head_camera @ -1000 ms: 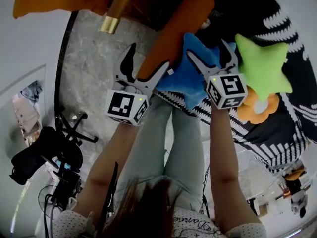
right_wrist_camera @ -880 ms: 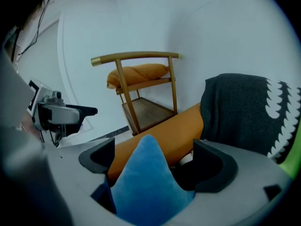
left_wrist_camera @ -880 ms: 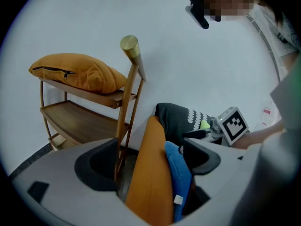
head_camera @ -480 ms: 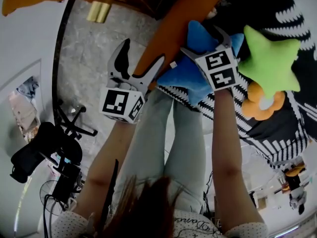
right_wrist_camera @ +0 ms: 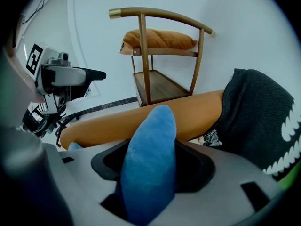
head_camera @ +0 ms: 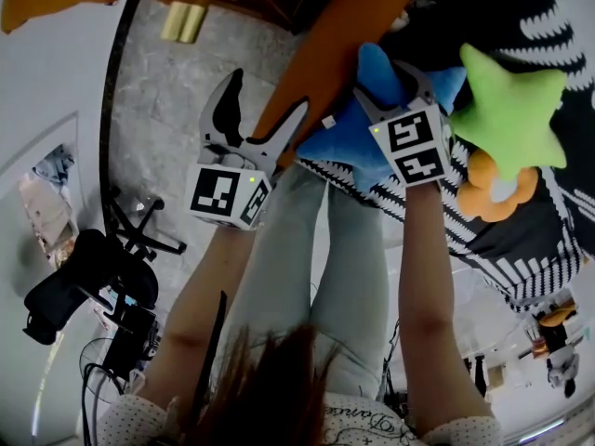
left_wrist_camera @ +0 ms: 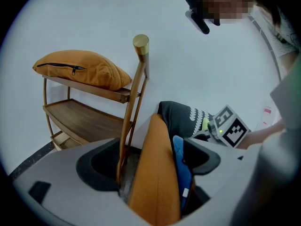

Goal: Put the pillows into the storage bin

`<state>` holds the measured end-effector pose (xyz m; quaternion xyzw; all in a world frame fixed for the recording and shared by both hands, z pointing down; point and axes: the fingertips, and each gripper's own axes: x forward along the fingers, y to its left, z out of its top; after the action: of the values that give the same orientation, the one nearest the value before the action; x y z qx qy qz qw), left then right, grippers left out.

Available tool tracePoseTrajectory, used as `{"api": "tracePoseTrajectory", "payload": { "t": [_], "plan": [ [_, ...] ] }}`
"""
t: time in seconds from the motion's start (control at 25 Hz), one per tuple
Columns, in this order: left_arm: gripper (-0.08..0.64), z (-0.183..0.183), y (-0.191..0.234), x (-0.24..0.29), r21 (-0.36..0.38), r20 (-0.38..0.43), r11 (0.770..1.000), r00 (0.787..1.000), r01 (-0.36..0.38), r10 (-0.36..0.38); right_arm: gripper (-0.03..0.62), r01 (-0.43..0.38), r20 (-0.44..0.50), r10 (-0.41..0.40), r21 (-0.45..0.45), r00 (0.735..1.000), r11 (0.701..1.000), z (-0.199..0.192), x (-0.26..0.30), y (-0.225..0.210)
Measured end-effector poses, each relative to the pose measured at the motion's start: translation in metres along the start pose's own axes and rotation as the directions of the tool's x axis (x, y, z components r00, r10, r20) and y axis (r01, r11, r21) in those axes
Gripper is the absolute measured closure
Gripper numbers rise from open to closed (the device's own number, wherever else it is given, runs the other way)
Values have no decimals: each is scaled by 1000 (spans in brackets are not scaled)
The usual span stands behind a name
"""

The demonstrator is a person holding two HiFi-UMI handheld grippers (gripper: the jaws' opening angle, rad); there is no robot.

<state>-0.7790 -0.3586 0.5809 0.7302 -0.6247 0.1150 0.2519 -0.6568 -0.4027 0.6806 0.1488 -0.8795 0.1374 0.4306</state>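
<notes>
Right tongs (right_wrist_camera: 153, 166) had just been closing and were clamped on one arm of the blue star pillow (right_wrist_camera: 151, 131). It filled the gap between both pads.

Left tongs (left_wrist_camera: 150, 164) stood wide apart. The edge of a long orange pillow (left_wrist_camera: 153, 187) ran between them, leaning toward the right-hand jaw with a blue pillow tip wedged there. A gap showed at the other jaw, so no grip. The orange pillow also passed just beyond the right tongs' tips.

Storage bin (right_wrist_camera: 256, 112), dark fabric with a white pattern, sat just right of the right tongs. A green star pillow (head_camera: 509, 110) and an orange flower pillow (head_camera: 491, 191) lay against it; couldn't tell if they were inside.

Below the tongs were the person's legs (head_camera: 316, 268) and a grey marble floor (head_camera: 158, 110), edged by a dark skirting strip. Black tripod gear (head_camera: 84, 282) stood on the floor, well left of the left tongs.

Beyond both tongs was a wooden rack (left_wrist_camera: 94, 117) with a brass-capped post and an orange cushion (left_wrist_camera: 80, 69) on its top shelf. White wall (left_wrist_camera: 94, 13) behind it.
</notes>
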Motion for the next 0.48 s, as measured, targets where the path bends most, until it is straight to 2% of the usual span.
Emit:
{"api": "tracePoseTrajectory", "payload": {
  "t": [0.24, 0.36, 0.48],
  "plan": [
    [148, 23, -14, -4, 26, 25, 999, 999, 46, -47, 330, 51, 46, -52, 10, 998, 999, -1, -43, 16],
    [211, 42, -32, -10, 54, 36, 995, 996, 83, -85, 338, 79, 68, -81, 38, 994, 996, -2, -76, 18],
    [313, 61, -43, -10, 82, 38, 989, 991, 122, -126, 352, 134, 141, -151, 126, 978, 983, 3, -116, 7]
  ]
}}
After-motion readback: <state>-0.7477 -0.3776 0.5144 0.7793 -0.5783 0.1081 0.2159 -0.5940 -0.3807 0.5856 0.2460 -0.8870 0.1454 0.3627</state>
